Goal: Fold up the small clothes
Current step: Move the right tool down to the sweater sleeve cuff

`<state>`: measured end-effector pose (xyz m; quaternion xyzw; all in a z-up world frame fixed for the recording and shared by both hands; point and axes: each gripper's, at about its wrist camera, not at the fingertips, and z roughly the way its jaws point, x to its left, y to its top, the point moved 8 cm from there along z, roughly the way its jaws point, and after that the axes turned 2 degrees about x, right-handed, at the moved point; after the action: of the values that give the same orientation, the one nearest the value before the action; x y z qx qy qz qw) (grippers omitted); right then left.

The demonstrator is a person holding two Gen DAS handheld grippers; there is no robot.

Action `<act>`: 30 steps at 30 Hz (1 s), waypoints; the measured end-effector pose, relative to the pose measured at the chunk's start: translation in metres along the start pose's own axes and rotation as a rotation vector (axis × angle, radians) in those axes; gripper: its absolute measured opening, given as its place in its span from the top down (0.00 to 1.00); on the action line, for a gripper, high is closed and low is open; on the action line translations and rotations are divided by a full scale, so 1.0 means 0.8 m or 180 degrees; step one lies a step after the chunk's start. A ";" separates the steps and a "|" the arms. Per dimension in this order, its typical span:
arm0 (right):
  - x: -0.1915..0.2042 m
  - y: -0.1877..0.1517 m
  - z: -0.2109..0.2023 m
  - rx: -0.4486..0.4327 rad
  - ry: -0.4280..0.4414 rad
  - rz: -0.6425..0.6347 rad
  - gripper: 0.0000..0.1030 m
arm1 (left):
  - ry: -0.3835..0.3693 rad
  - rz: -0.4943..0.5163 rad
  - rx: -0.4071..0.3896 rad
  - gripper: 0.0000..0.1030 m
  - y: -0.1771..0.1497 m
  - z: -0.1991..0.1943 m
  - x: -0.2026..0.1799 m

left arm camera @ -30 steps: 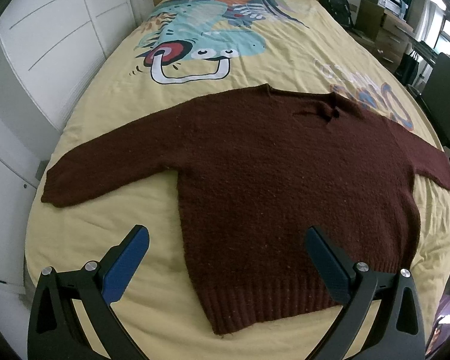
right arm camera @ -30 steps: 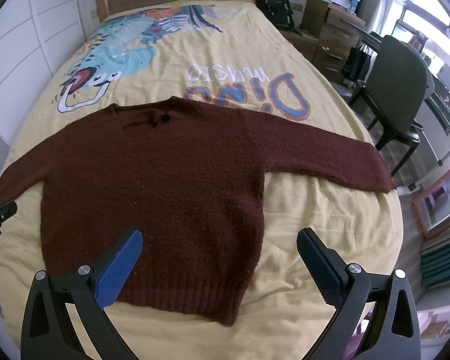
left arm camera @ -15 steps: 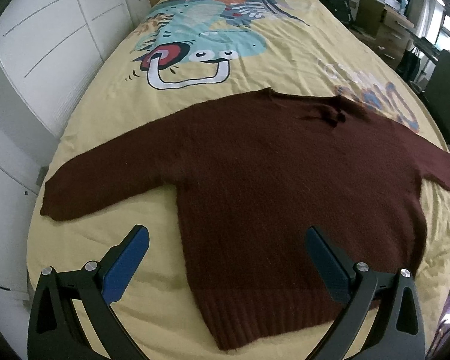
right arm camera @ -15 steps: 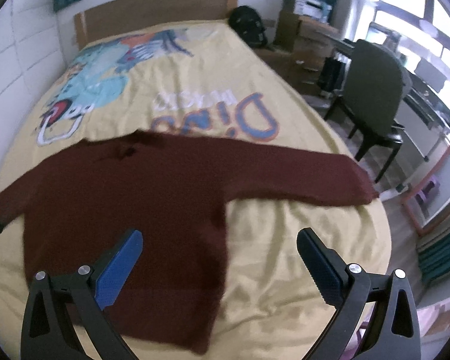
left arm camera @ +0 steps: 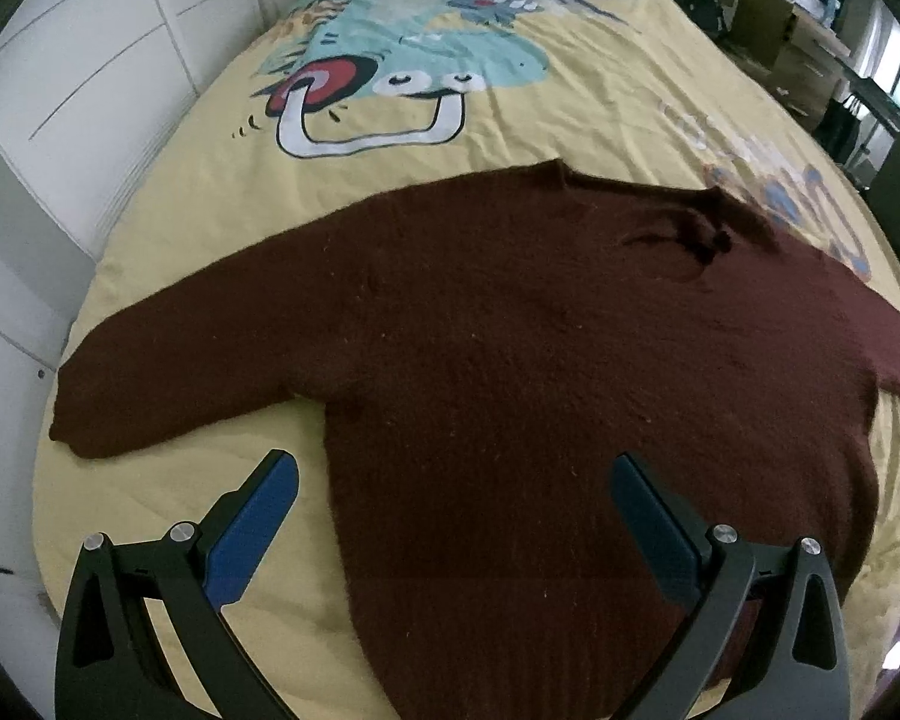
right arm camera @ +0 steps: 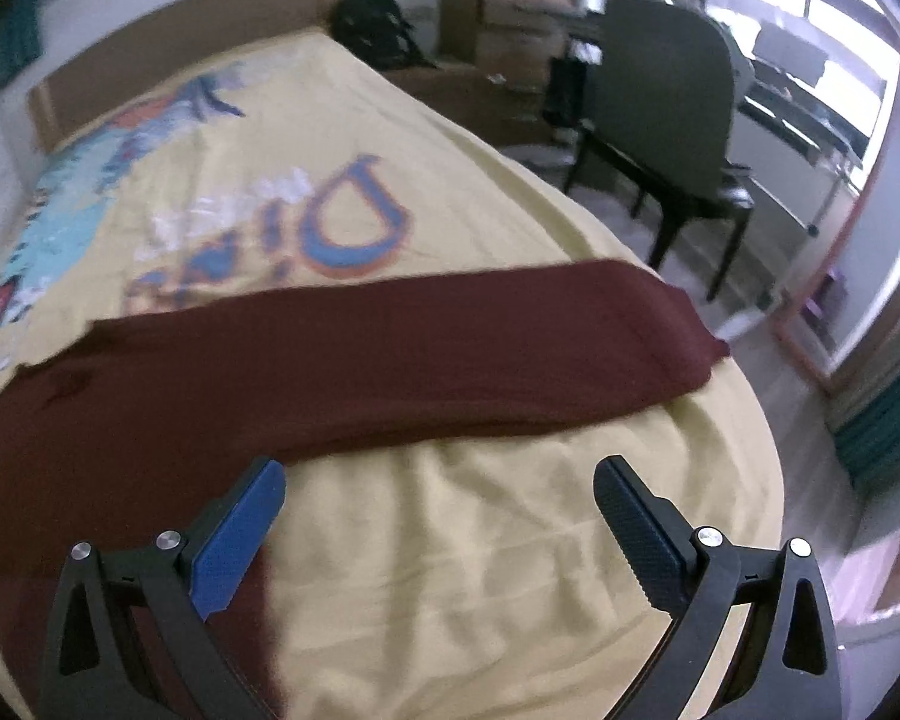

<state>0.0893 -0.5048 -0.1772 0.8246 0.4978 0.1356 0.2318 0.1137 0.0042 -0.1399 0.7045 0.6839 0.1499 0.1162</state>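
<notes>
A dark maroon knitted sweater lies flat on the yellow bedspread, both sleeves spread out sideways. My left gripper hovers open above the sweater's lower left body, nothing between its blue pads. In the right wrist view the sweater's right sleeve stretches across the bed to its cuff near the bed's right edge. My right gripper is open above bare bedspread just below that sleeve, holding nothing.
The bedspread carries a dinosaur print and large lettering. White wardrobe doors line the left side. A dark chair, a desk and boxes stand right of the bed; a black bag sits by the headboard.
My right gripper has swung right and moved closer, from facing the sweater's body to facing its right sleeve and the bed's edge. My left gripper has crept forward over the sweater. Both stayed open.
</notes>
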 end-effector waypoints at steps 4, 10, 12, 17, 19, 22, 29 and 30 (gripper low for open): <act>-0.036 0.004 0.056 0.0164 0.0006 0.0272 0.01 | 0.0009 -0.0029 0.0069 0.01 0.001 0.016 0.004; -0.099 0.004 0.127 0.0443 0.0102 0.0926 0.01 | 0.0039 -0.0054 0.0147 0.01 0.000 0.031 0.008; -0.116 0.007 0.144 0.0518 0.0124 0.1088 0.01 | 0.0033 -0.0035 0.0173 0.01 0.000 0.037 0.007; -0.134 0.013 0.180 0.0698 0.0232 0.1349 0.01 | 0.0017 -0.0008 0.0206 0.01 -0.002 0.046 0.005; -0.136 0.015 0.191 0.0763 0.0237 0.1431 0.02 | 0.0012 -0.0004 0.0227 0.01 -0.004 0.049 0.004; -0.144 0.019 0.200 0.0843 0.0212 0.1577 0.04 | 0.0021 -0.0013 0.0245 0.01 -0.006 0.052 0.007; -0.169 0.024 0.202 0.0975 0.0243 0.1836 0.45 | -0.0026 -0.0096 0.0269 0.01 -0.012 0.057 0.017; -0.172 0.024 0.201 0.0979 0.0258 0.1835 0.57 | -0.0025 -0.0094 0.0270 0.01 -0.013 0.058 0.017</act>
<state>0.1126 -0.6734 -0.3041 0.9509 0.2674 0.1516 0.0367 0.1214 0.0202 -0.1863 0.6992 0.6995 0.1164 0.0911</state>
